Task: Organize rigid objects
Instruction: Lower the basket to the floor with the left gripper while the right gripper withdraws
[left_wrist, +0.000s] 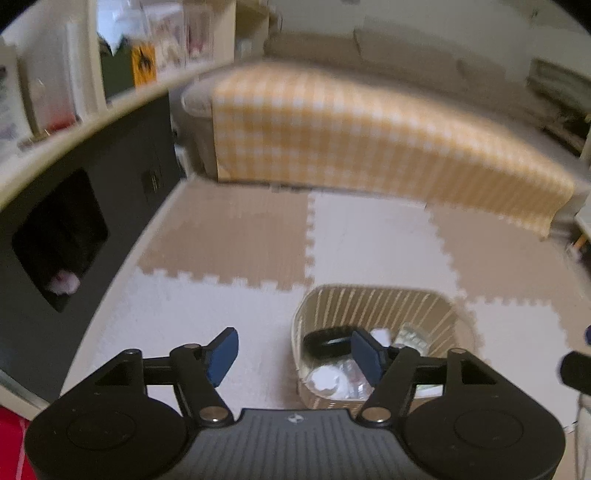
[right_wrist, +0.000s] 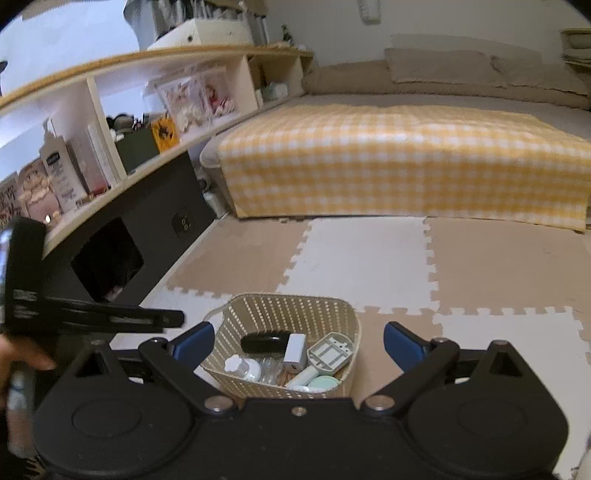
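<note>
A beige woven basket (right_wrist: 280, 301) stands on the foam floor mat, right below both grippers. In it lie a black oblong case (right_wrist: 264, 341), a white charger block (right_wrist: 295, 349), a grey-green plastic tray piece (right_wrist: 330, 349), a white bottle (right_wrist: 243, 367) and a mint round item (right_wrist: 323, 384). My right gripper (right_wrist: 298, 326) is open, its blue pads wide apart above the basket with nothing between them. My left gripper (left_wrist: 293, 334) is open and empty above the basket's (left_wrist: 369, 299) left rim. The black case (left_wrist: 325, 341) shows past its right finger.
A low bed with a yellow checked cloth (right_wrist: 388, 155) lies across the back. On the left, a curved white shelf (right_wrist: 110, 122) of bottles and boxes stands over a black cabinet (right_wrist: 110, 254). The left tool (right_wrist: 92, 314) and a hand (right_wrist: 22, 358) are at the right view's left edge.
</note>
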